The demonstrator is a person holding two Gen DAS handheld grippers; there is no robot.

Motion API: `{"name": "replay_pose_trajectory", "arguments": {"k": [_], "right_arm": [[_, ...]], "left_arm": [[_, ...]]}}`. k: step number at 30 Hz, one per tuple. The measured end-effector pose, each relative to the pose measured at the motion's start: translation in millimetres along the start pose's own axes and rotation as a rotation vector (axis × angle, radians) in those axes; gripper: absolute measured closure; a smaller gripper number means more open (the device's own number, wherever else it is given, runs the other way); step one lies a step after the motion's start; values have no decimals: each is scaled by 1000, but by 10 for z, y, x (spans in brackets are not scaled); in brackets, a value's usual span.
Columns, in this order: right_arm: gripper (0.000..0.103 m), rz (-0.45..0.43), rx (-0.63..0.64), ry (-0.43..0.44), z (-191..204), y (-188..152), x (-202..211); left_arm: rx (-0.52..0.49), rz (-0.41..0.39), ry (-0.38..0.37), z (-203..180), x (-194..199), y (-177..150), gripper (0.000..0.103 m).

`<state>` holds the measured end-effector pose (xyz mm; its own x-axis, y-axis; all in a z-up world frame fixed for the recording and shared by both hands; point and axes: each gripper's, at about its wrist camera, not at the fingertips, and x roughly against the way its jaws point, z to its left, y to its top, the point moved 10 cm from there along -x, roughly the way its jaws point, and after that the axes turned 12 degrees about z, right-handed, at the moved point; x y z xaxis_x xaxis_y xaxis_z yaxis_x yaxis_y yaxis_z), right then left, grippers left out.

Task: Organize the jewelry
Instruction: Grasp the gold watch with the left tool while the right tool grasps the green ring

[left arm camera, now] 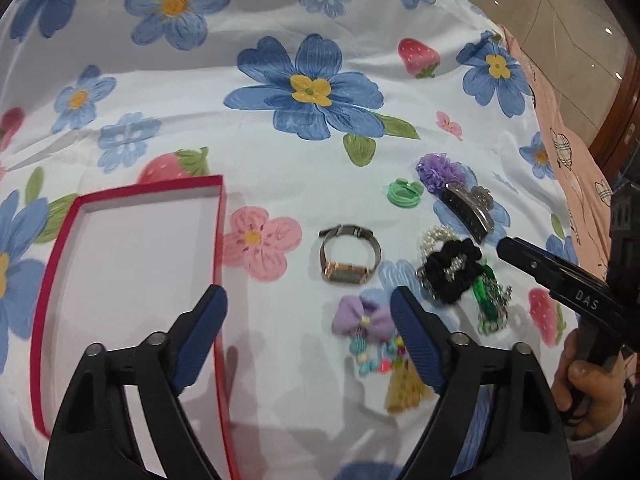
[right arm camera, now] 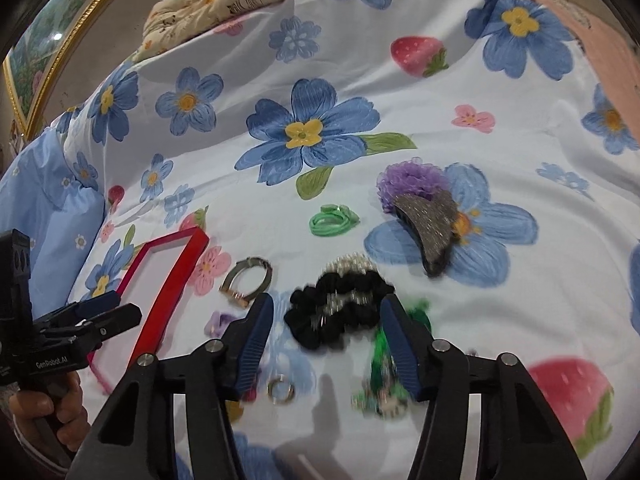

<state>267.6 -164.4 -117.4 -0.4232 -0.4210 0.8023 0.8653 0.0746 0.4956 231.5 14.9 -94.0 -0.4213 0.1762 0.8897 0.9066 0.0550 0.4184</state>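
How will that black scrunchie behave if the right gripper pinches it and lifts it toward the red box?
The black scrunchie looks like gathered fabric, so it will probably squash between the open right gripper's fingers and droop when lifted. It seems light and unlikely to roll. A pearl bracelet lies touching it, so that may snag or get dragged along toward the red box.

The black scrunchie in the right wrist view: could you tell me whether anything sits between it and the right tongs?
Nothing visible does. The right tongs are open, just short of the black scrunchie, with only bedsheet between. A pearl piece lies behind it and a green accessory beside the right finger.
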Motion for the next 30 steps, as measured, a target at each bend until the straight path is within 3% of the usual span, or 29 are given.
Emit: {"name": "replay_pose_trajectory", "arguments": {"k": [5, 12, 20, 24, 26, 28, 30], "right_arm": [[53, 26, 15, 6, -22, 281, -238], [59, 79, 38, 1, -48, 522, -582], [64, 153, 50, -29, -116, 717, -1018], [71, 195, 55, -43, -140, 723, -1218], [84, 205, 58, -49, -151, 708, -1278], [90, 205, 60, -49, -154, 693, -1290], [94, 199, 69, -41, -137, 691, -1277]], "left_arm": [[-25, 52, -17, -40, -241, 219, 22], [-50, 104, -16, -52, -538, 373, 34], [-104, 195, -4, -95, -927, 413, 36], [-114, 233, -10, -121, -1097, 380, 58], [-124, 225, -7, -130, -1115, 384, 66], [-139, 221, -14, -154, -1115, 383, 91], [-150, 218, -22, -180, -1110, 382, 99]]}}
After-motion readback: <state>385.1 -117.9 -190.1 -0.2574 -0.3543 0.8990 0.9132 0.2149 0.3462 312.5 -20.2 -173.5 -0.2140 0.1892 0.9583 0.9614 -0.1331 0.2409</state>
